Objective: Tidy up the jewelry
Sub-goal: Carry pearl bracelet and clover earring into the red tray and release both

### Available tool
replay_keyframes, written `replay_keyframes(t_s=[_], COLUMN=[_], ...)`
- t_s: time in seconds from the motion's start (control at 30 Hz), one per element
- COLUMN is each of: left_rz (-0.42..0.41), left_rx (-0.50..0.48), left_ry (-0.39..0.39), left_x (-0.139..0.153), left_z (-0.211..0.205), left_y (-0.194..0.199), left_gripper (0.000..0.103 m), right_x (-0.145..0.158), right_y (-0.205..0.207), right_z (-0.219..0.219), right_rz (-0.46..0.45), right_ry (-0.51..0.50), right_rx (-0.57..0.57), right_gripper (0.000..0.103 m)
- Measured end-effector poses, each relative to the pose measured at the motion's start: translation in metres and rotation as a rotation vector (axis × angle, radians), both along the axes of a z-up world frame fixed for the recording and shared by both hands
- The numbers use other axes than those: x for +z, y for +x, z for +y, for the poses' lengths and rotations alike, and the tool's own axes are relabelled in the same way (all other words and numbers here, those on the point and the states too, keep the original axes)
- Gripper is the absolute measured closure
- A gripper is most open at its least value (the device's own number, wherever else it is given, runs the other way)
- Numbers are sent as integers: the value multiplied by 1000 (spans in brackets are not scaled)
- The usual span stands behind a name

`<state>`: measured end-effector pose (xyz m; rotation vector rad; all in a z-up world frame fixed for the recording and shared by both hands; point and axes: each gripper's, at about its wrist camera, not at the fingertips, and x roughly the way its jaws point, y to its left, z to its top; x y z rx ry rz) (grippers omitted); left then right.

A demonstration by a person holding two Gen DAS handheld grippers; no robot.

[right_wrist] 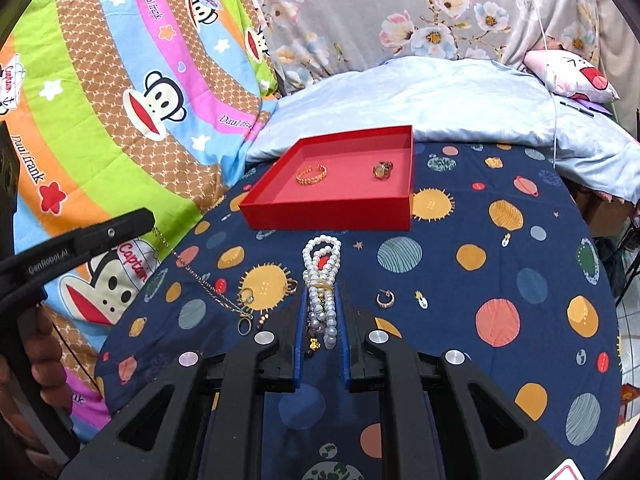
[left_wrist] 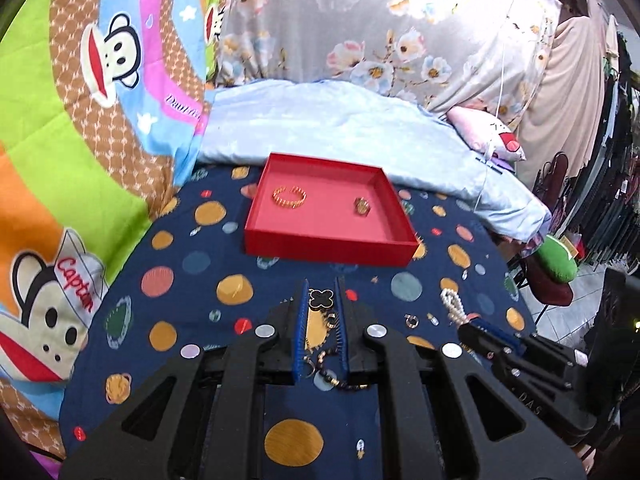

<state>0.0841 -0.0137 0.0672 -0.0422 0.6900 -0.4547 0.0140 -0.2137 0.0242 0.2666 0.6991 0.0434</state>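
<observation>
The red tray [left_wrist: 328, 249] [right_wrist: 328, 216] lies on the planet-print cloth. It holds a gold bangle [left_wrist: 289, 197] [right_wrist: 311, 174] and a gold ring [left_wrist: 362, 205] [right_wrist: 383, 169]. My left gripper [left_wrist: 323, 286] is shut on a thin chain necklace with a black clover pendant [left_wrist: 322, 298]; the chain [right_wrist: 192, 272] hangs from its tip [right_wrist: 136, 220] down to the cloth. My right gripper [right_wrist: 322, 292] [left_wrist: 488, 332] is shut on a bundle of white pearl bracelets [right_wrist: 322, 264] [left_wrist: 452, 304], short of the tray's front wall.
Loose pieces lie on the cloth: a hoop earring [right_wrist: 386, 299] [left_wrist: 411, 321] to the right, small rings [right_wrist: 248, 296] [right_wrist: 244, 325] to the left. A pale blue pillow [left_wrist: 340, 124] lies behind the tray. A cartoon-print quilt [left_wrist: 80, 140] rises on the left. A hand [right_wrist: 36, 356] holds the left gripper.
</observation>
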Motion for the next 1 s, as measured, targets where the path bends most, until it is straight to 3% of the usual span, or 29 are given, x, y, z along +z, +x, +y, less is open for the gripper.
replay_keyframes(t_s=[0.5,0.73,1.0], left_rz=[-144,-150,-130], left_rx=[-13,-4,18], left_ry=[-7,-19,-3], left_x=[52,49,23], left_z=[-26,-44,-70], left_y=[49,99,156], left_gripper=[91,91,91], right_x=[18,14,-8], right_y=[45,104,171], right_z=[-18,-31,-37], right_rz=[-36,-28,18], right_ry=[-19,-41,-71], right_rx=[-19,-36,-39], right_gripper=[91,91,91])
